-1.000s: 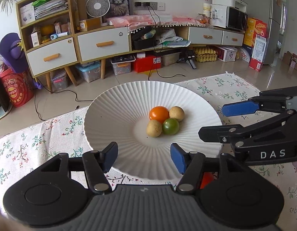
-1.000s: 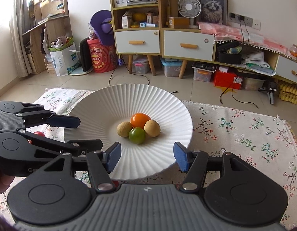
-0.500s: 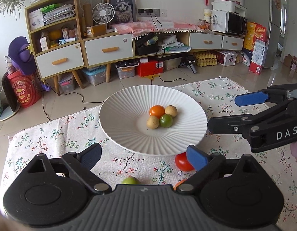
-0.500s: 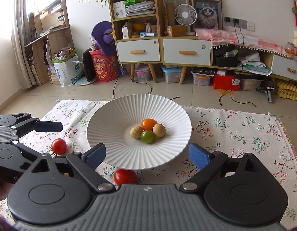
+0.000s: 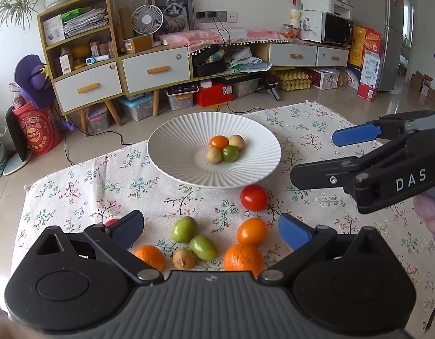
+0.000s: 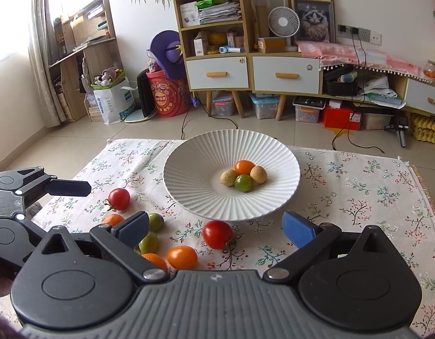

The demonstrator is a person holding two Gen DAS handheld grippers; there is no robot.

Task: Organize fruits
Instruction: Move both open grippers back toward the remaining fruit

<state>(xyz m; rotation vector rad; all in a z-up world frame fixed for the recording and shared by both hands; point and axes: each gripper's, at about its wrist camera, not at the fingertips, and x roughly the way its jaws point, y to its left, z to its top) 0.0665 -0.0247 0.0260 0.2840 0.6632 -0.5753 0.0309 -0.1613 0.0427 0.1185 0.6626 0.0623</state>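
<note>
A white ribbed plate (image 5: 172, 144) (image 6: 189, 163) sits on the floral cloth and holds several small fruits: an orange one (image 5: 218, 142), a green one (image 5: 230, 153) and two tan ones. Loose fruits lie on the cloth in front of it: a red tomato (image 5: 254, 197) (image 6: 216, 234), an orange tomato (image 5: 251, 230) (image 6: 182, 257), two green fruits (image 5: 184, 228), two oranges (image 5: 243, 257), a tan fruit (image 5: 183, 259) and another red tomato (image 6: 119, 198). My left gripper (image 5: 211, 230) is open and empty above the loose fruits. My right gripper (image 6: 215, 228) is open and empty, beside it.
The floral cloth (image 5: 76, 180) (image 6: 358, 192) lies on a tiled floor. Cabinets with drawers (image 5: 155, 70), storage boxes and cables stand beyond its far edge. The right gripper shows at the right of the left wrist view (image 5: 372, 163).
Both grippers have pulled back and up from the plate, and their jaws have opened wider. The loose fruits in front of the plate have come into view.
</note>
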